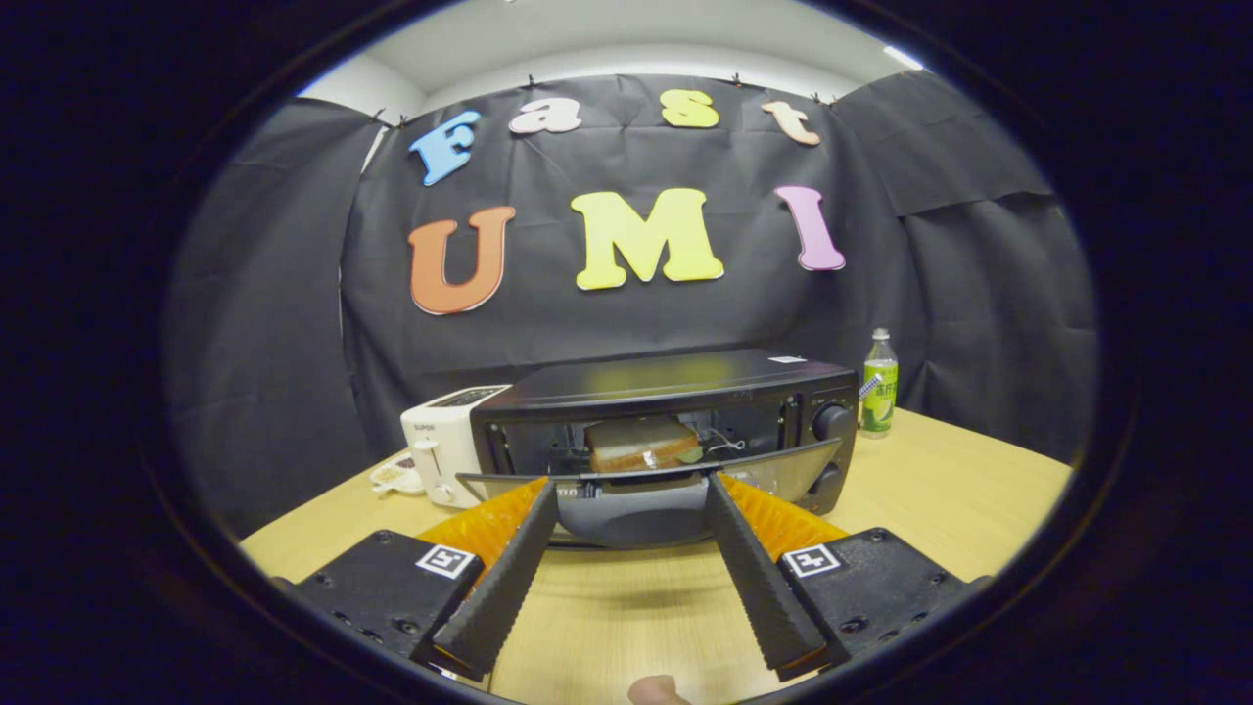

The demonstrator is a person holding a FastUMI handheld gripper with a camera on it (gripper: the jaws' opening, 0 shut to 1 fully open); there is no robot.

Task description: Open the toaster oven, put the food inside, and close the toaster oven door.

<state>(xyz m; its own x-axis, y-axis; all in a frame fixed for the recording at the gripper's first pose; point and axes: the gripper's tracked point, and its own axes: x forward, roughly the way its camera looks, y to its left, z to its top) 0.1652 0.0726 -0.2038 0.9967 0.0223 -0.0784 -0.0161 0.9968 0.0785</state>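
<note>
Toaster oven (675,411) on wooden surface (940,480), door (646,480) partly lowered, not shut. Bread slice (641,443) already inside on rack. Loading judged done; closing remains. Gripper (631,482): fingers spread wide, holding nothing, tips at door's upper edge; contact unclear. White toaster (440,441) beside oven, bottle (879,384) behind, both untouched.

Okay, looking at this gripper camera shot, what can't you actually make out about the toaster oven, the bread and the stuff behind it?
- Toaster oven: the half-lowered door and the open gripper at its edge hide the rack under the bread; whether the jaws touch the door is unclear.
- Knobs: markings too small.
- White toaster: partly hidden behind the oven.
- Small dish: contents too small.
- Bottle: label too small.
</note>
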